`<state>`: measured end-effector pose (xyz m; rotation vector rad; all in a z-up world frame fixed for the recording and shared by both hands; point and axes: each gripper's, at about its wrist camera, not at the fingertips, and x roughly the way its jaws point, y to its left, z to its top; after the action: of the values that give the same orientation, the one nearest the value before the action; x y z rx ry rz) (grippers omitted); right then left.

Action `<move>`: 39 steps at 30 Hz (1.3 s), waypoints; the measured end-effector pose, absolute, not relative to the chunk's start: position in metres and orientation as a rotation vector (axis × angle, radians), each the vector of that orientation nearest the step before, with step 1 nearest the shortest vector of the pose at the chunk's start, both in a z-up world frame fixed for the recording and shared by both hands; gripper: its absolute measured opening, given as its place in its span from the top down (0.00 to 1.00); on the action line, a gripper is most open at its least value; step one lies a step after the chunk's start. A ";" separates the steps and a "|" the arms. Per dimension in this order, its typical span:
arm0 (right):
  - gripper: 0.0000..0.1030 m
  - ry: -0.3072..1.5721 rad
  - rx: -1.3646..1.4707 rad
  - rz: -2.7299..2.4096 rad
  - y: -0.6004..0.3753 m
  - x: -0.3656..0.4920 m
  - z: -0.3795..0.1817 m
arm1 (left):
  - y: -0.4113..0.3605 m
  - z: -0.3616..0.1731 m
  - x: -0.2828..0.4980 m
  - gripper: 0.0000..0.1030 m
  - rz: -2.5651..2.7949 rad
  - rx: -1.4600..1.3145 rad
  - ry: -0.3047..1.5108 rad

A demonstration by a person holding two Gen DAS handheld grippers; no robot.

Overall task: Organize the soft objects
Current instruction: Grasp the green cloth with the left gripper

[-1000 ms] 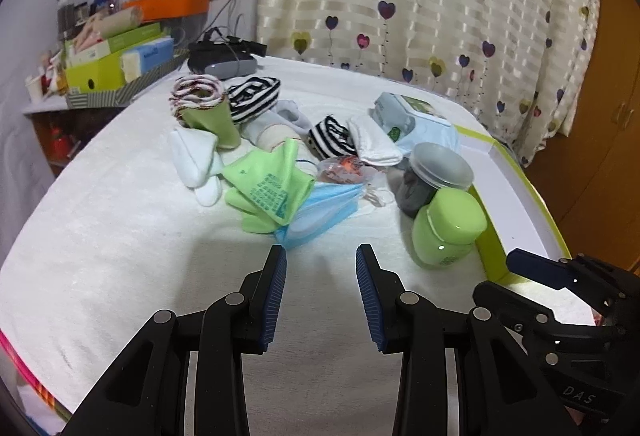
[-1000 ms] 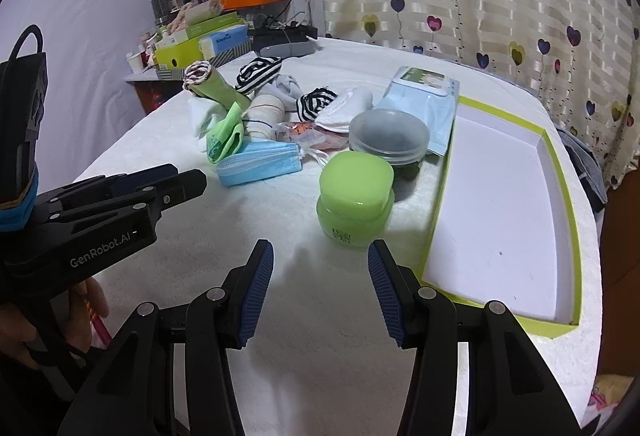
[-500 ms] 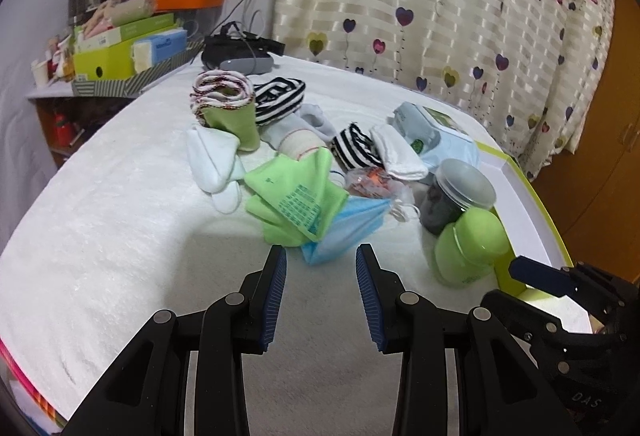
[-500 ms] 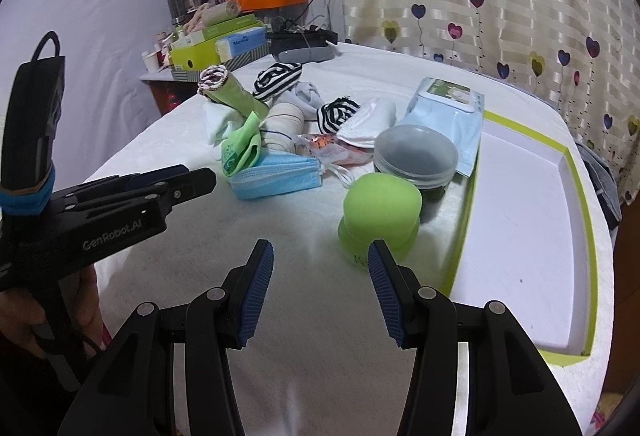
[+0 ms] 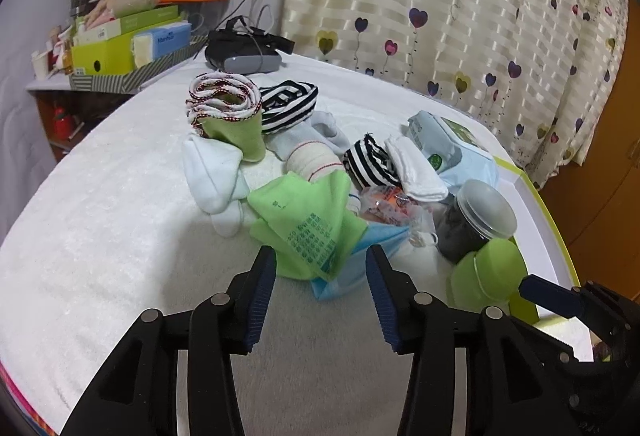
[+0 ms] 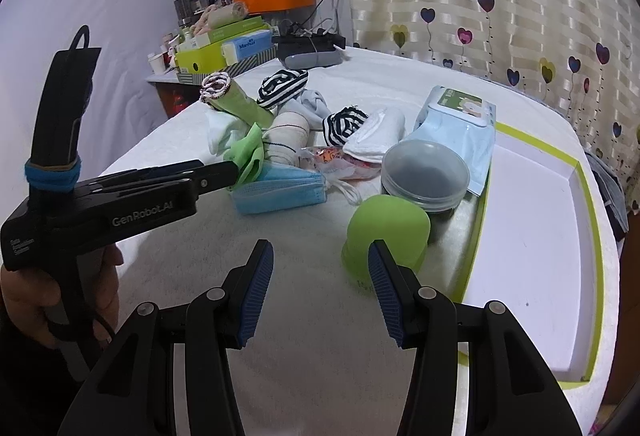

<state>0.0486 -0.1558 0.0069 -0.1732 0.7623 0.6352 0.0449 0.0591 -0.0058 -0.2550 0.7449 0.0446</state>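
Observation:
A heap of soft things lies on the white bed cover: a green cloth (image 5: pixel 310 214), a blue face mask (image 6: pixel 280 192), white socks (image 5: pixel 214 172), striped socks (image 5: pixel 286 106) and a rolled green sock (image 5: pixel 228 116). My left gripper (image 5: pixel 320 278) is open, low over the cover, its fingertips at the near edge of the green cloth and the blue mask (image 5: pixel 352 268). My right gripper (image 6: pixel 320 276) is open and empty, with a green jar (image 6: pixel 386 236) just behind its right finger. A white tray with a green rim (image 6: pixel 536 232) lies to the right.
A dark jar with a clear lid (image 6: pixel 424 176) and a wet-wipes pack (image 6: pixel 460 124) sit beside the tray. A headset (image 5: pixel 244 52) and a cluttered shelf of boxes (image 5: pixel 128 40) stand at the far side. A heart-patterned curtain (image 5: pixel 460 4) hangs behind.
Both grippers have moved forward and lower toward the heap. The left one's fingertips have reached the green cloth and mask; the right one has closed in on the green jar. Both stay open.

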 end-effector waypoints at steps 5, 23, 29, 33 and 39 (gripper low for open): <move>0.51 0.761 -0.182 0.643 -0.149 0.055 0.010 | 0.060 -0.007 0.054 0.53 0.051 -0.256 0.752; 0.51 0.755 -0.211 0.650 -0.139 0.060 0.014 | 0.060 -0.019 0.077 0.52 0.065 -0.246 0.770; 0.51 0.756 -0.221 0.651 -0.135 0.062 0.013 | 0.066 -0.022 0.077 0.73 0.066 -0.254 0.779; 0.51 0.757 -0.224 0.651 -0.134 0.063 0.013 | 0.070 -0.021 0.073 0.89 0.071 -0.255 0.773; 0.51 0.760 -0.243 0.657 -0.122 0.064 0.012 | 0.079 -0.018 0.060 0.95 0.069 -0.267 0.754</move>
<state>0.0642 -0.1219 0.0115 -0.2425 0.7600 0.6566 0.0602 0.0791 -0.0182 -0.2673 0.7539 0.0693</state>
